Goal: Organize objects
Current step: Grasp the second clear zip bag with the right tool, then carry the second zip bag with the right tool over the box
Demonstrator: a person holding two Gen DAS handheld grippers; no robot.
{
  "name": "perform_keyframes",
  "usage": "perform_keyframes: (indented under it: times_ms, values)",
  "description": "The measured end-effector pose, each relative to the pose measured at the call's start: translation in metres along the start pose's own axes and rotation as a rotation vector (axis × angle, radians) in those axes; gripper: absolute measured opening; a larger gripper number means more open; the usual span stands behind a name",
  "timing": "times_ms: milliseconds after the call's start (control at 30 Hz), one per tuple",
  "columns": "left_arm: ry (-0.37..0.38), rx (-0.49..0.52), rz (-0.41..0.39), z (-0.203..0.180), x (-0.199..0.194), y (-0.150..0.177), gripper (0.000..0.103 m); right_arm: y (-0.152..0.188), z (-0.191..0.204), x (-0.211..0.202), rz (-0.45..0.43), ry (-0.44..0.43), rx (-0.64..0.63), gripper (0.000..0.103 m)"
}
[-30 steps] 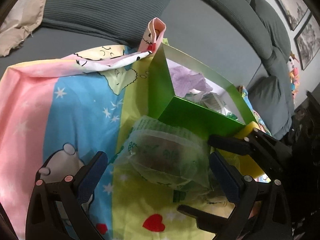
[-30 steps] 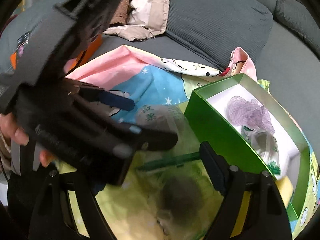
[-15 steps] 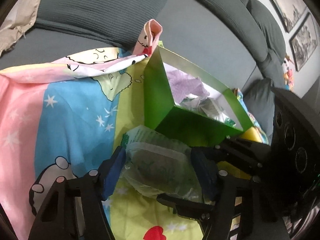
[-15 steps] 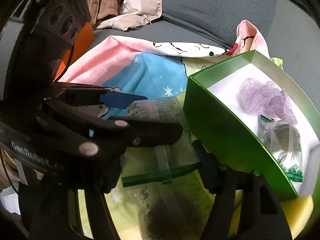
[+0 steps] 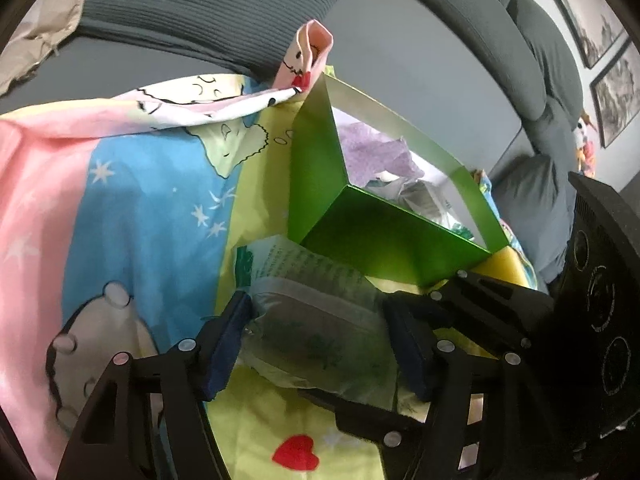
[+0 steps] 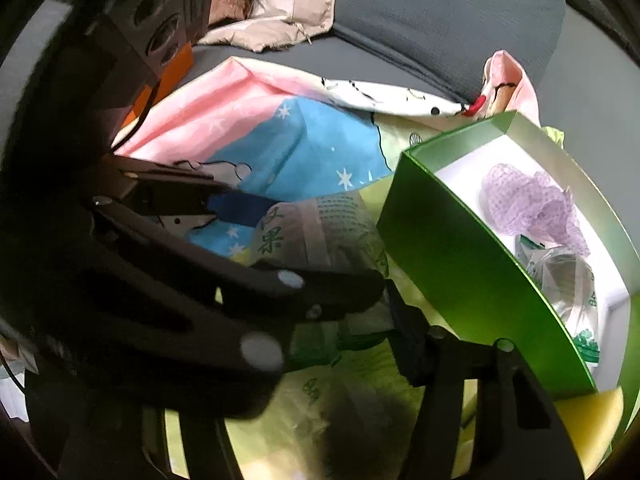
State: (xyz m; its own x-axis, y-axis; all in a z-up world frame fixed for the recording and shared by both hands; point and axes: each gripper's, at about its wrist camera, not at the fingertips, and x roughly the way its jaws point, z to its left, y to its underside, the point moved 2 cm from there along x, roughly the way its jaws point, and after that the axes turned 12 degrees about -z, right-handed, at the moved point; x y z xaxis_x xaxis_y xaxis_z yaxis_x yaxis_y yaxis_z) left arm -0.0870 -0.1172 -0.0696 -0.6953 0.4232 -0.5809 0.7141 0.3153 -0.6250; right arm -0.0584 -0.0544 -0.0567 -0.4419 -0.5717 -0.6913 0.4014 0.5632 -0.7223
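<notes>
Because the green printed packet (image 5: 316, 332) lies flat on the cartoon blanket (image 5: 132, 208), just beside the green box (image 5: 384, 236), the left gripper (image 5: 316, 344) stands over it with both blue pads pressed on its sides, so the soft plastic cannot slip. The right gripper (image 6: 360, 316) has just been closing on the same packet from the other side; one of its fingers is hidden, so a firm grip there cannot be told. The box stands open and already holds a purple mesh (image 6: 532, 204) and another packet (image 6: 572, 280), so probably this one goes there next.
</notes>
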Motion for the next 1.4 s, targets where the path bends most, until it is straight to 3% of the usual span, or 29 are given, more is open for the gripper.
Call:
perform_keyframes:
  times_ms: [333, 667, 1033, 1400]
  values:
    - [-0.028, 0.089, -0.114, -0.039, -0.048, -0.012, 0.067, -0.012, 0.013, -0.05, -0.11, -0.014, -0.04, 0.055]
    - [0.045, 0.186, -0.21, -0.108, -0.05, -0.059, 0.067, -0.047, -0.022, -0.112, -0.235, 0.086, -0.064, 0.055]
    - [0.09, 0.236, -0.187, -0.154, 0.001, -0.089, 0.067, -0.053, -0.096, -0.136, -0.26, 0.19, -0.005, 0.055]
    - [0.092, 0.207, -0.115, -0.145, 0.05, -0.09, 0.067, -0.036, -0.136, -0.108, -0.214, 0.189, 0.055, 0.055]
